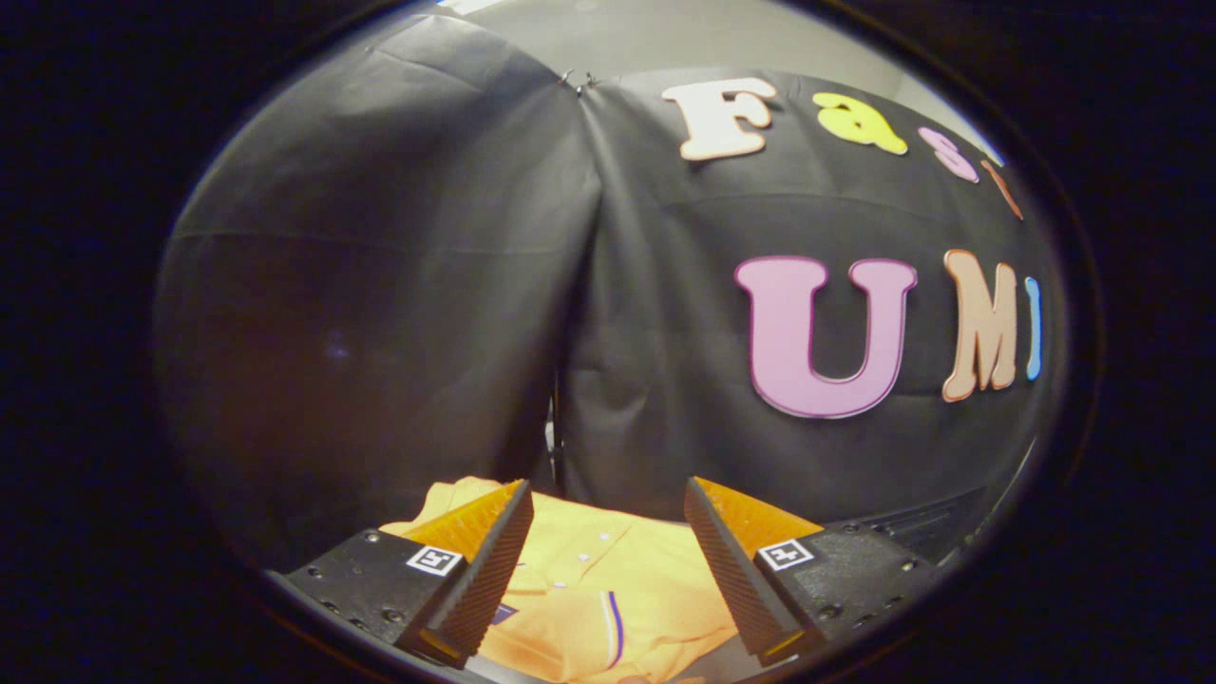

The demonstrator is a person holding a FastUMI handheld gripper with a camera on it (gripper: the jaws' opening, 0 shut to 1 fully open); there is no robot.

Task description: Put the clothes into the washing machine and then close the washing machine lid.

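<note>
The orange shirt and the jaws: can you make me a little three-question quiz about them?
1. True or false: the gripper has its jaws shut tight on the orange shirt.
2. Where does the shirt lie? A) between and below the open jaws B) hanging on the black cloth wall C) far beyond the jaws
3. Fill in: the shirt has small white ____ down its front.

Key: 1 false, the jaws stand open with the shirt between them; 2 A; 3 buttons.

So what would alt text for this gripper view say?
An open gripper hangs above a folded orange shirt, which lies between and beneath its two fingers. Beyond them hangs the booth's black cloth wall.
</note>
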